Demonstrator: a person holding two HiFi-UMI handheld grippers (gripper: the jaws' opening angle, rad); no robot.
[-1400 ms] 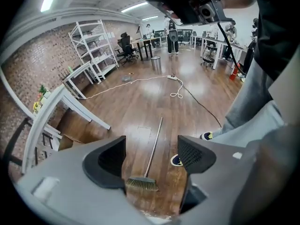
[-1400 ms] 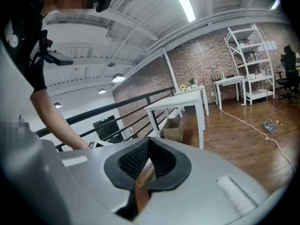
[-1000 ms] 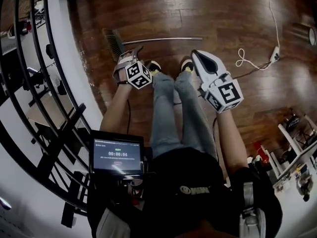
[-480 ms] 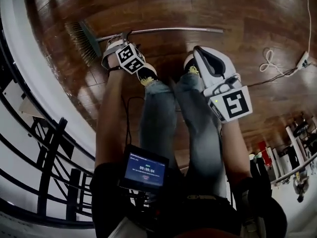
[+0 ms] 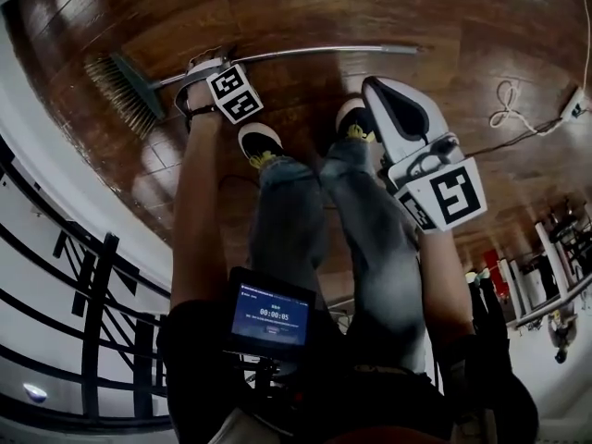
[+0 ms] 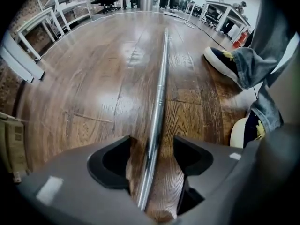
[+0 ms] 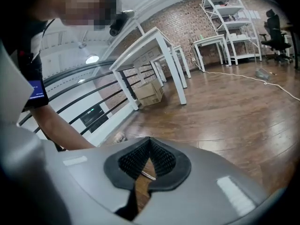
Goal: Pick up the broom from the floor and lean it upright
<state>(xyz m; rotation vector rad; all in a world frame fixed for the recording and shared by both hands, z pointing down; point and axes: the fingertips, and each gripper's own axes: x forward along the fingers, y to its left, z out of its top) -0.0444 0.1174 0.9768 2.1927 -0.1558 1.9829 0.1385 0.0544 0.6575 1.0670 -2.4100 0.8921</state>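
The broom [image 5: 314, 54] lies flat on the floor [image 5: 388, 7], its stiff, light, probably slippery metal handle between my left tongs [image 6: 152, 146], spread but just now closing near the head, while my right tongs [image 7: 149, 157] are pressed together, empty.

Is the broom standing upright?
No, the broom lies flat on the floor.
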